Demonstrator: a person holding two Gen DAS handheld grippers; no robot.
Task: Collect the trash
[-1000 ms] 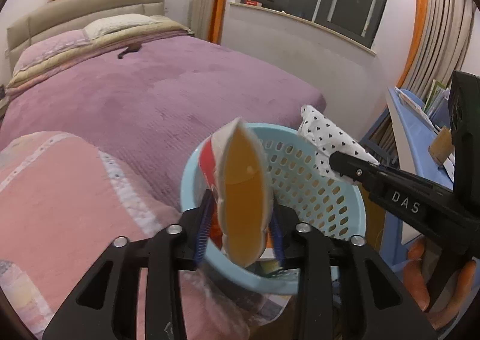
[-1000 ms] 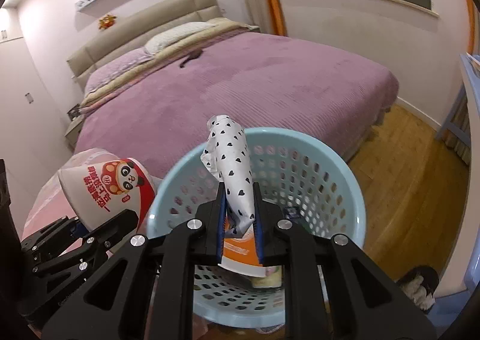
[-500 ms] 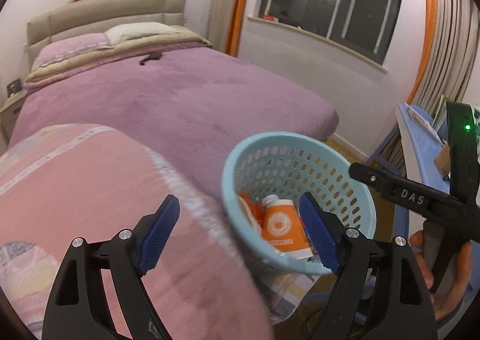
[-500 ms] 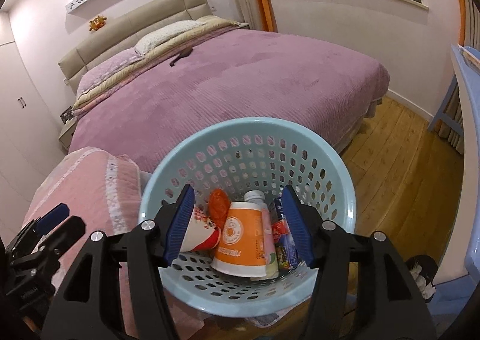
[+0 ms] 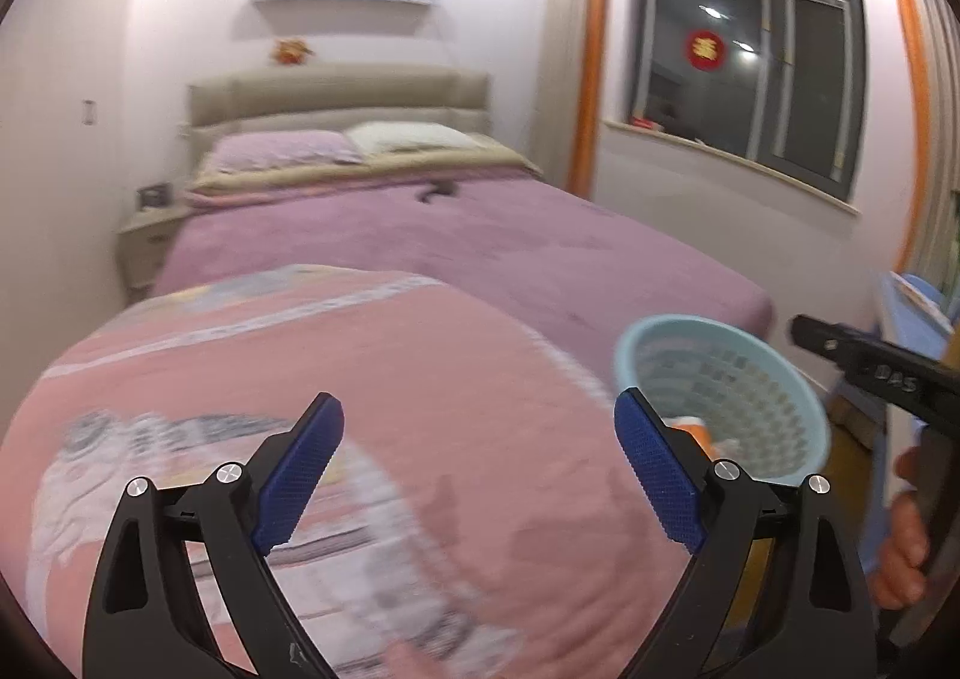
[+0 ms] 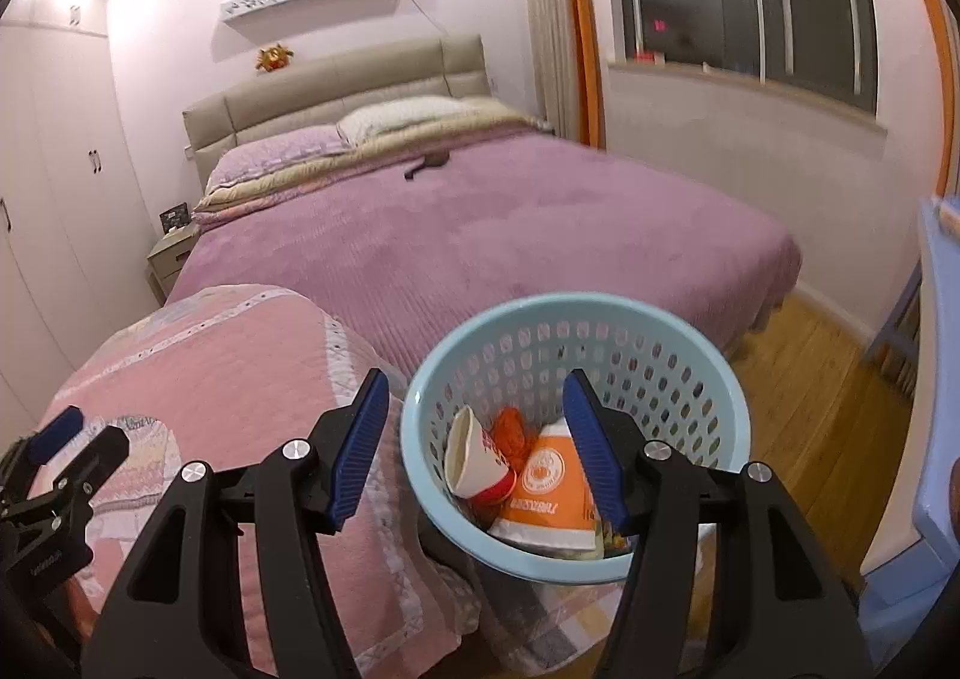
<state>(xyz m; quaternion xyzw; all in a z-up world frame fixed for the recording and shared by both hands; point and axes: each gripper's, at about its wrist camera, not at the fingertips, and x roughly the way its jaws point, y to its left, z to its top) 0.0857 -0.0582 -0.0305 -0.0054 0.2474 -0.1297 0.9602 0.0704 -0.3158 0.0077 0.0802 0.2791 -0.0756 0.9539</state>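
The left claw point(image 5: 479, 472) and the right claw point(image 6: 474, 442) both hang gaping wide, nothing between their blue pads.

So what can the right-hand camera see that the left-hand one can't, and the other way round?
Only the right wrist view looks down into the blue basket, showing the white and red cup and the orange paper cup lying inside, plus the white wardrobe. Only the left wrist view shows the person's hand holding the right gripper. Both show the purple bed, pink quilt, window, and open, empty jaws; the left gripper is over the quilt.
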